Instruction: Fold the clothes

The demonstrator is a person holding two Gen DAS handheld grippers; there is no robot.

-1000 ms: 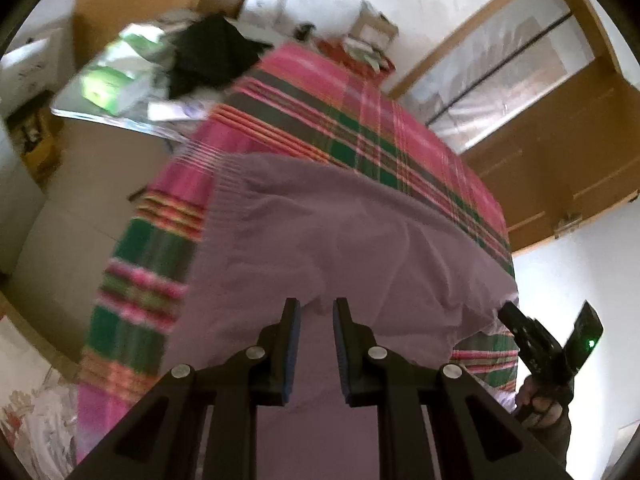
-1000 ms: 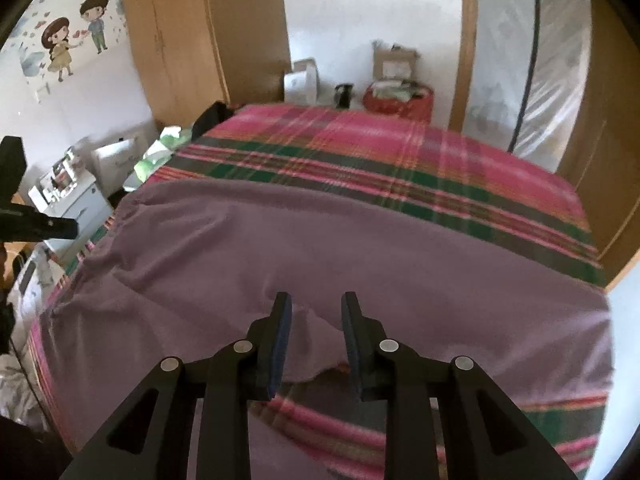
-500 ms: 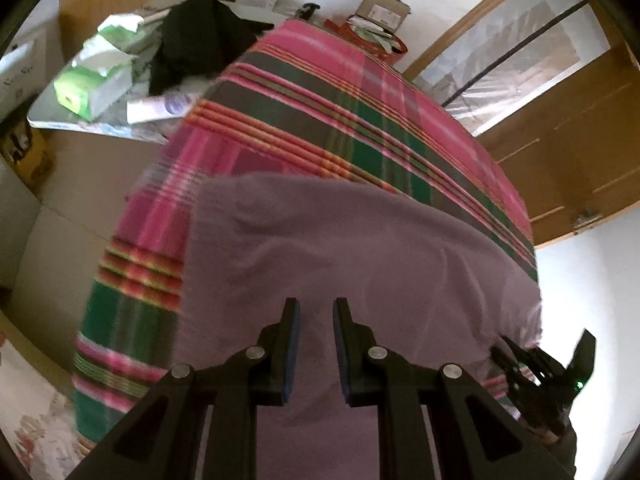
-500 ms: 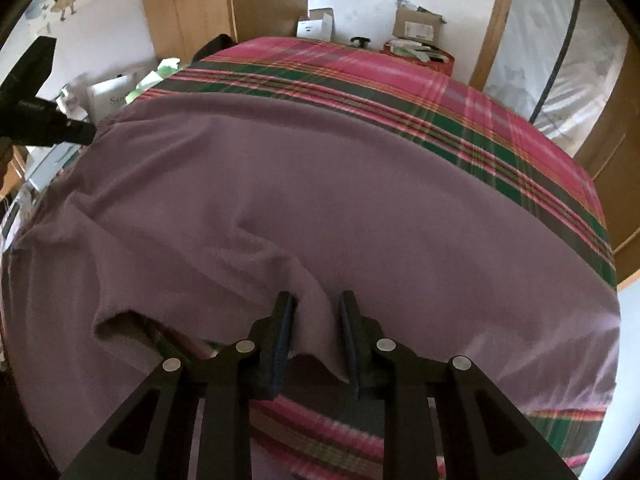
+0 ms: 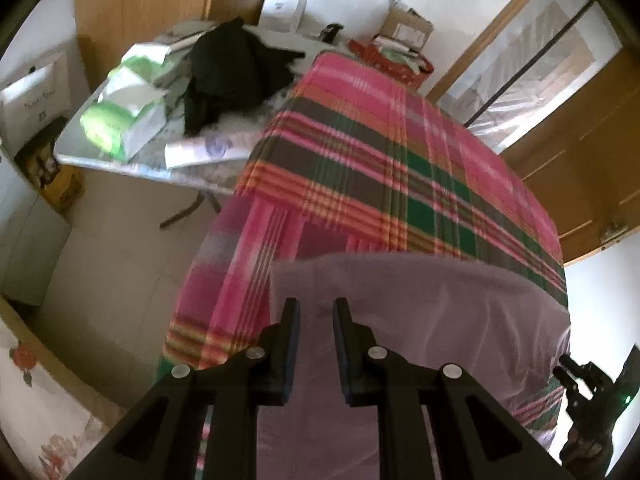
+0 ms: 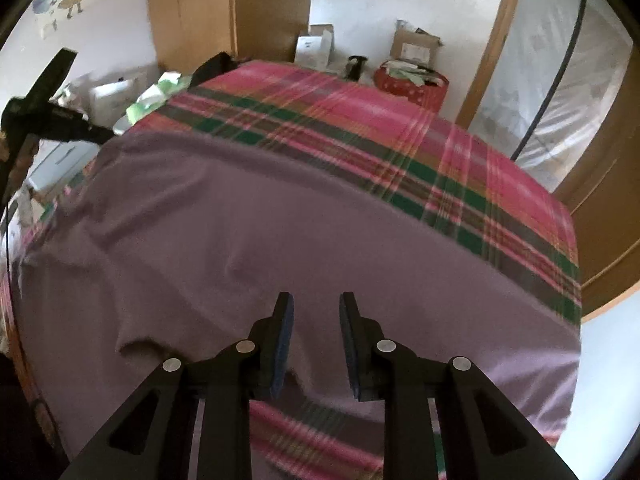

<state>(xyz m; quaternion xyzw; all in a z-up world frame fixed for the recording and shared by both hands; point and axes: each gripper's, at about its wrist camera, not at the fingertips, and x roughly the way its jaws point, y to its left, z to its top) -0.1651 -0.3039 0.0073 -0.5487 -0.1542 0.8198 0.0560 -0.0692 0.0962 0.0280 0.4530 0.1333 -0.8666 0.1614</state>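
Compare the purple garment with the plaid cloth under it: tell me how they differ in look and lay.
The purple garment is one plain colour; the plaid cloth is striped pink, green and brown. The garment shows soft wrinkles and a rumpled near edge; the plaid cloth looks smooth and flat on top. The garment lies on top, covering only the near part; the plaid cloth stays bare at the far end. Both drape over the near-left side of the surface.

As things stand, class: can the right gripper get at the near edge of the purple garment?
Probably yes. The right gripper is open just above the purple garment, whose near edge lies between its fingers on the plaid bedspread; nothing lies in between.
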